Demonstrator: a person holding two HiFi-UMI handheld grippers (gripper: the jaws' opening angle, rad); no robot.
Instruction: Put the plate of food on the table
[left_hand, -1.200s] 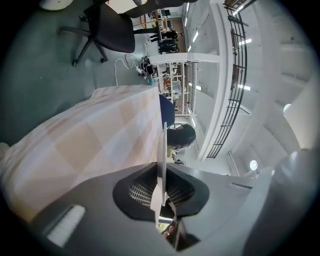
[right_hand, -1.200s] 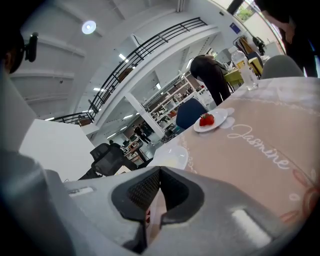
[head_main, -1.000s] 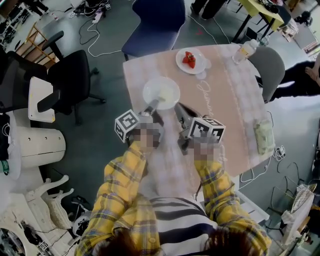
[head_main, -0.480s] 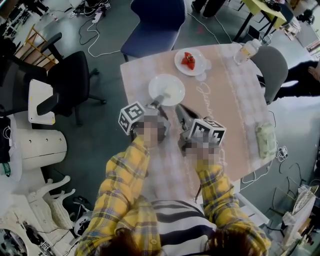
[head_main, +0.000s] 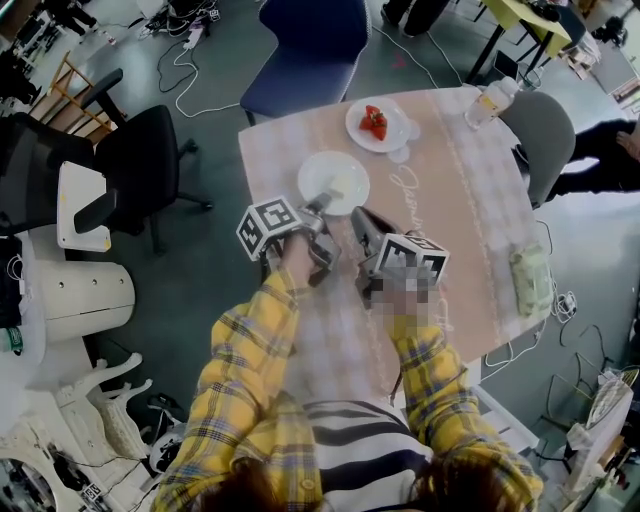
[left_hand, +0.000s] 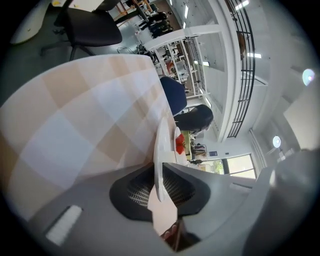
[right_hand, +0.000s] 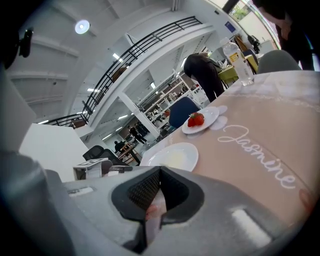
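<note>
A white plate (head_main: 335, 180) with a pale smear of food lies on the checked table (head_main: 470, 200) near its left edge. My left gripper (head_main: 318, 205) has the plate's near rim (left_hand: 161, 150) edge-on between its pads; the jaws are opening slightly while still on the rim. My right gripper (head_main: 358, 218) hovers just right of the plate, jaws shut with nothing between them (right_hand: 159, 172). From the right gripper view the plate (right_hand: 175, 156) sits flat ahead. A second plate with strawberries (head_main: 378, 123) stands farther back.
A water bottle (head_main: 490, 100) stands at the table's far right corner, and a green bundle (head_main: 528, 275) lies near the right edge. A blue chair (head_main: 310, 45) is behind the table, a black office chair (head_main: 140, 150) to the left, a grey chair (head_main: 545, 130) to the right.
The white plate and my left gripper have shifted a little right and farther onto the table. The right gripper has stayed almost where it was.
</note>
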